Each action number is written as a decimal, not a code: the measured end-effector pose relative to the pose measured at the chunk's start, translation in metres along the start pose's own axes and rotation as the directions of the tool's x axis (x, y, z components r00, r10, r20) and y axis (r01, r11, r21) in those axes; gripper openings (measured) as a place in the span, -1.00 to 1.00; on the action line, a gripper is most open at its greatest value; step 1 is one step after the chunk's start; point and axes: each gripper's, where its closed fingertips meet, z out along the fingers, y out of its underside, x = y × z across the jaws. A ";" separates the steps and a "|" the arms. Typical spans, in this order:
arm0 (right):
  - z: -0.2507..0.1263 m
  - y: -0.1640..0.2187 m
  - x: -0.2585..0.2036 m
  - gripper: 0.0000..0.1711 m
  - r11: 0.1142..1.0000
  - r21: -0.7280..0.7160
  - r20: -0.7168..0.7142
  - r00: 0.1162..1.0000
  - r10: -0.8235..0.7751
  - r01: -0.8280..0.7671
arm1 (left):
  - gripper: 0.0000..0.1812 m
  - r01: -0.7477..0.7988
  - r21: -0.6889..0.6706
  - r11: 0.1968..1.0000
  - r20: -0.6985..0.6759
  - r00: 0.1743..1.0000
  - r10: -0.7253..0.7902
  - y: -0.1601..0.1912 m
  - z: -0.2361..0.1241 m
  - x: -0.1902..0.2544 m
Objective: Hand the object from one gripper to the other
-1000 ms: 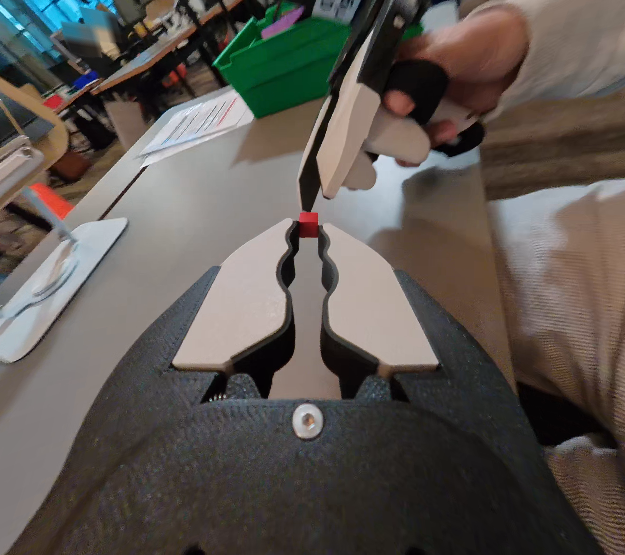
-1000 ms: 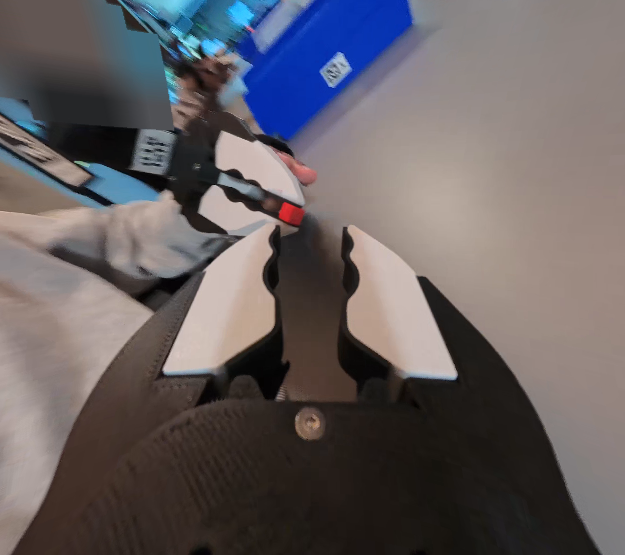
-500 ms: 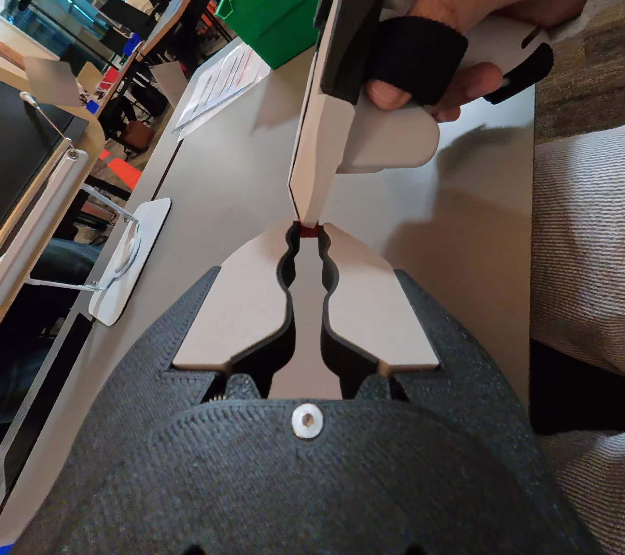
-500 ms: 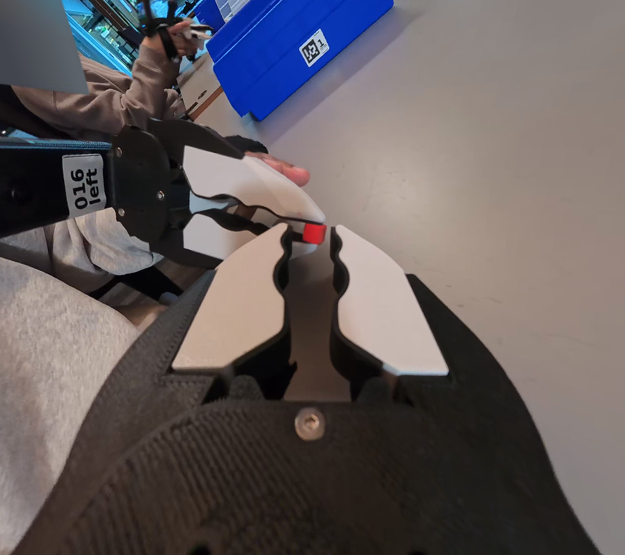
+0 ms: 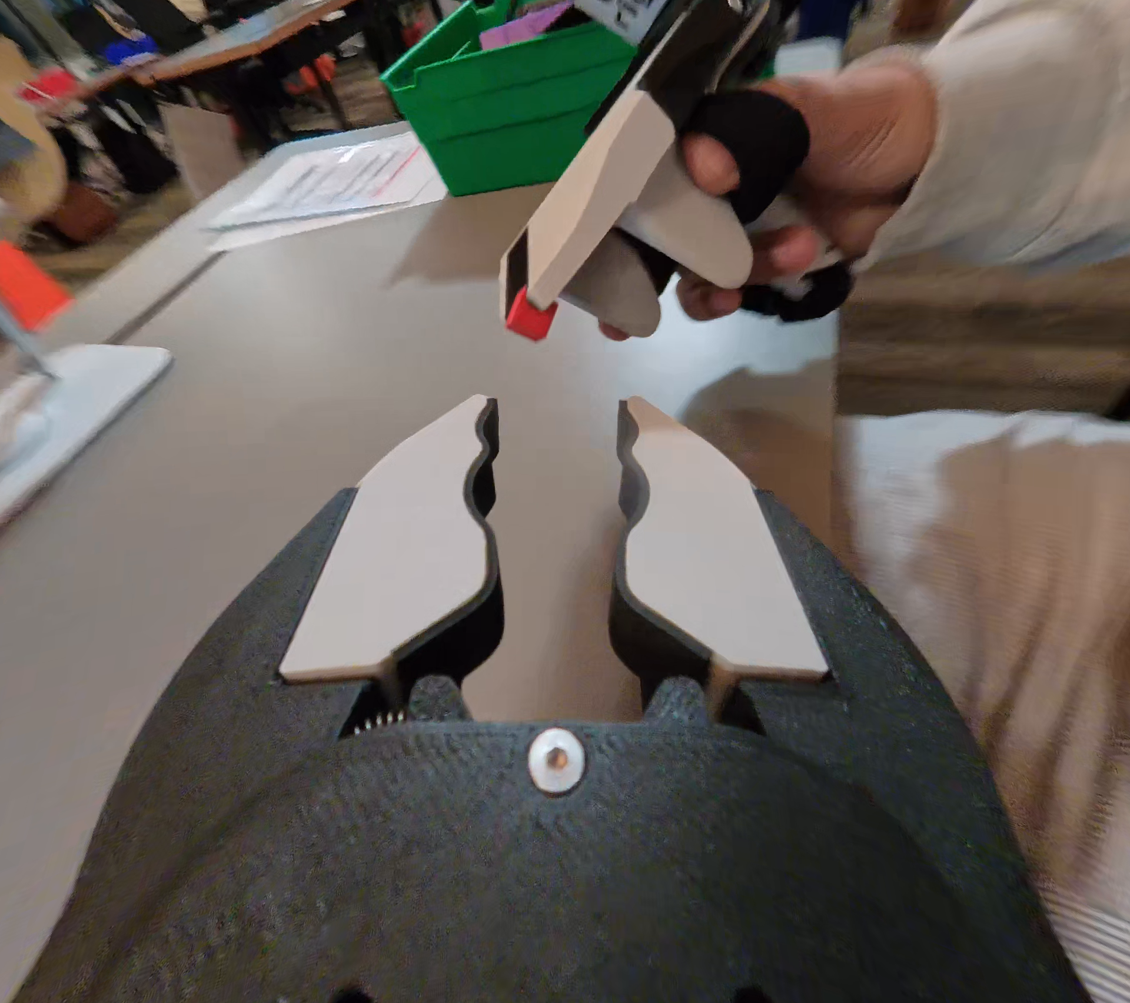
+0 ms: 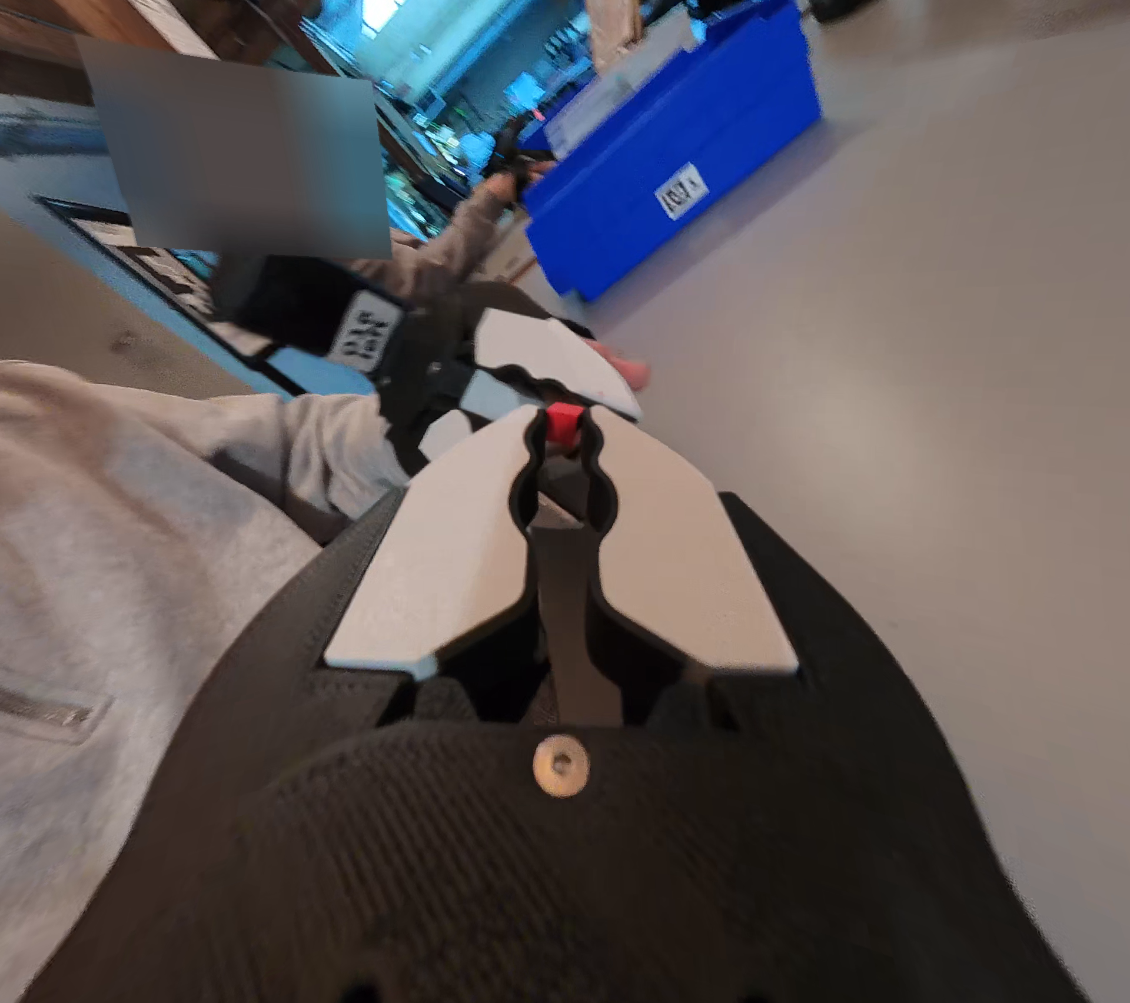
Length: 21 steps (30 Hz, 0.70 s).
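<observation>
ok, small red cube (image 5: 531, 314), matte, sharp edges, no long axis, clamped at the tips of the right gripper (image 6: 563, 426), above the smooth grey table (image 5: 306, 362). left gripper (image 5: 555, 406) fingers spread wide and empty, flat pale wavy-edged pads, cube just beyond them.

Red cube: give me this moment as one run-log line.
red cube: held at right gripper fingertips, above table | left gripper: open, empty | handover: done

Bright window light — blurred backgrounds (fisheye-warped edges), soft tabletop shadows.
</observation>
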 end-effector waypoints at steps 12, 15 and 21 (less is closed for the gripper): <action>0.001 -0.001 -0.052 -0.88 0.955 0.054 0.211 0.932 -0.295 0.290 | -0.71 0.691 0.123 0.713 -0.613 0.617 -0.493 -0.052 -0.031 0.020; 0.000 -0.001 -0.054 -0.87 0.928 0.061 0.182 0.910 -0.372 0.367 | -0.70 0.736 0.088 0.671 -0.674 0.540 -0.504 -0.055 -0.034 0.024; -0.001 0.001 -0.061 -0.87 0.841 0.059 0.146 0.829 -0.540 0.538 | -0.75 0.839 -0.012 0.544 -0.795 0.322 -0.515 -0.063 -0.045 0.024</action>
